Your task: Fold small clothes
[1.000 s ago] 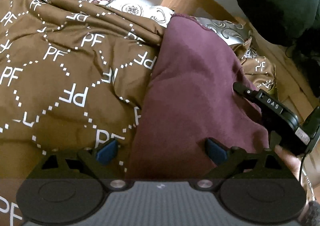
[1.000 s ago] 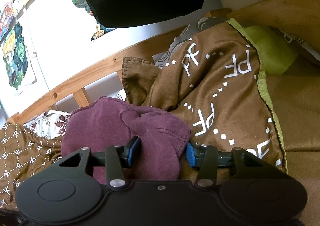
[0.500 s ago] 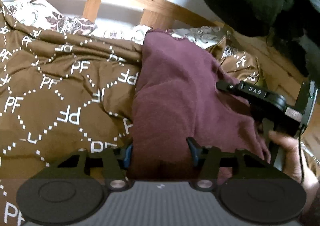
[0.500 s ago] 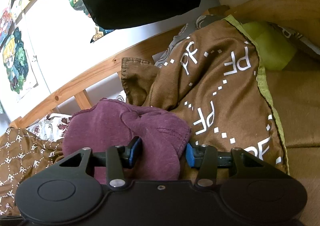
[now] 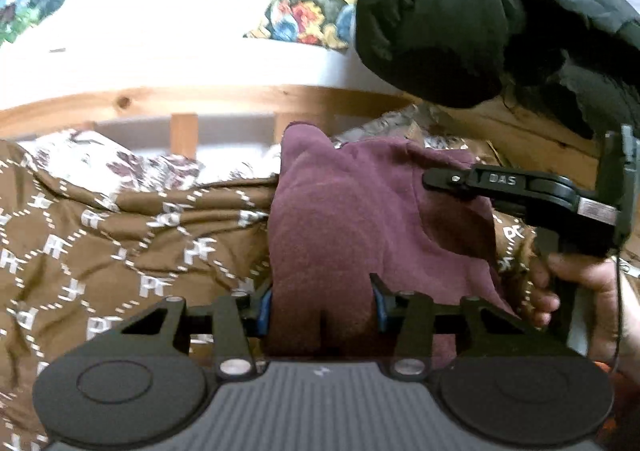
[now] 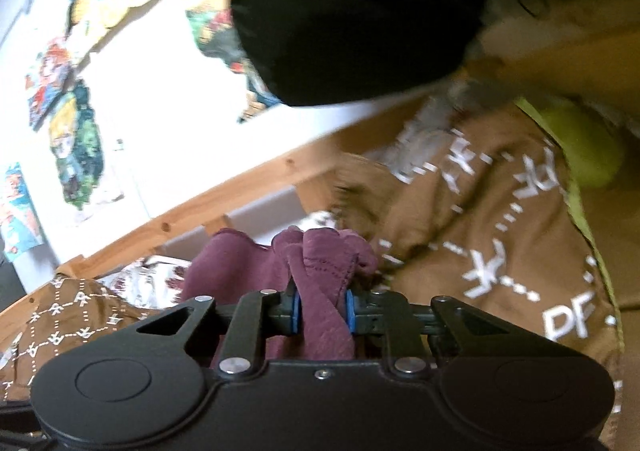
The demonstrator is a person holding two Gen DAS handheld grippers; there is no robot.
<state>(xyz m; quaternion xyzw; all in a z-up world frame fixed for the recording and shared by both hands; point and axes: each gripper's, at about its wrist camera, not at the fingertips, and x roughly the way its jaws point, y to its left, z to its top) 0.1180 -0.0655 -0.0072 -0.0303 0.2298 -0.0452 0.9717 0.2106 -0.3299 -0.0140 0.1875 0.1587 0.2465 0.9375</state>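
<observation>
A brown PF-printed bedspread [image 5: 132, 247] is spread over the bed, up to the wooden headboard rail [image 5: 208, 99] at the far edge. A maroon garment [image 5: 344, 219] is seen lying on the bedspread near that headboard edge, bunched and lifted at its near end. A black jacket [image 5: 460, 11] is hung above the far right corner. The left gripper [image 5: 322, 305] is pointed slightly down toward the headboard; its fingers are closing, pads pressed on a wide fold of the garment. The right gripper [image 6: 322, 311] is held nearly level, gripped by a hand [image 5: 576, 291] at the right edge; its fingers are closing tight on a twisted garment edge.
</observation>
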